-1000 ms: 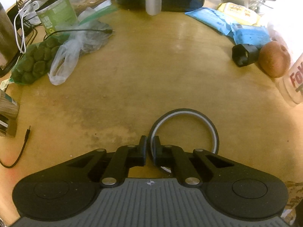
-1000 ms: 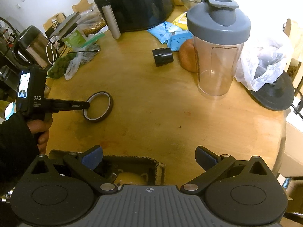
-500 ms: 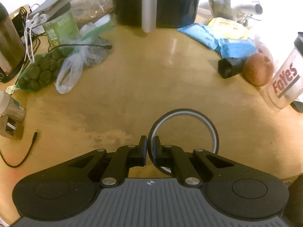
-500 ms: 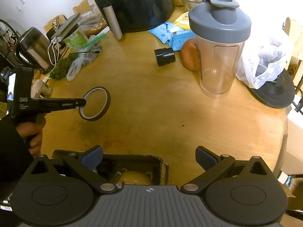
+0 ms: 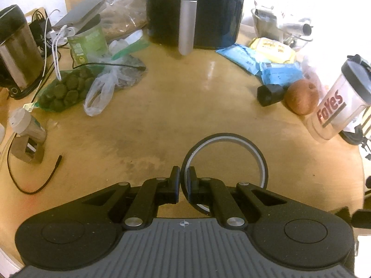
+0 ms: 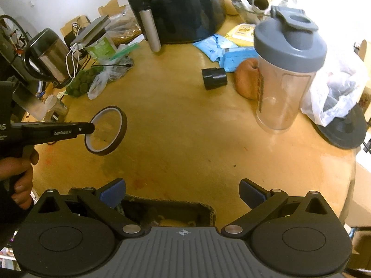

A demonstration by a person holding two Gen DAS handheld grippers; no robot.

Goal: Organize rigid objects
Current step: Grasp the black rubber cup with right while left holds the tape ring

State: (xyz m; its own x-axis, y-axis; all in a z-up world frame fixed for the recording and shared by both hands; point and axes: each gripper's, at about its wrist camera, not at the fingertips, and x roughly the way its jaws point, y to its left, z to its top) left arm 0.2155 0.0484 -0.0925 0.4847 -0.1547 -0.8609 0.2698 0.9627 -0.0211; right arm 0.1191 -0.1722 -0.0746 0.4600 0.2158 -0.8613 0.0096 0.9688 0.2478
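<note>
Only the right wrist view shows the left gripper [image 6: 89, 128] clamping the tape roll [image 6: 106, 130] above the wooden tabletop [image 6: 185, 127] at 9 o'clock; right gripper [image 6: 182, 191] jaws apart

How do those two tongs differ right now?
The left tongs are shut on a tape roll; the right tongs are wide open and empty. The left tongs' pads are black, the right tongs' blue. Both have black bodies and are over the table.
</note>
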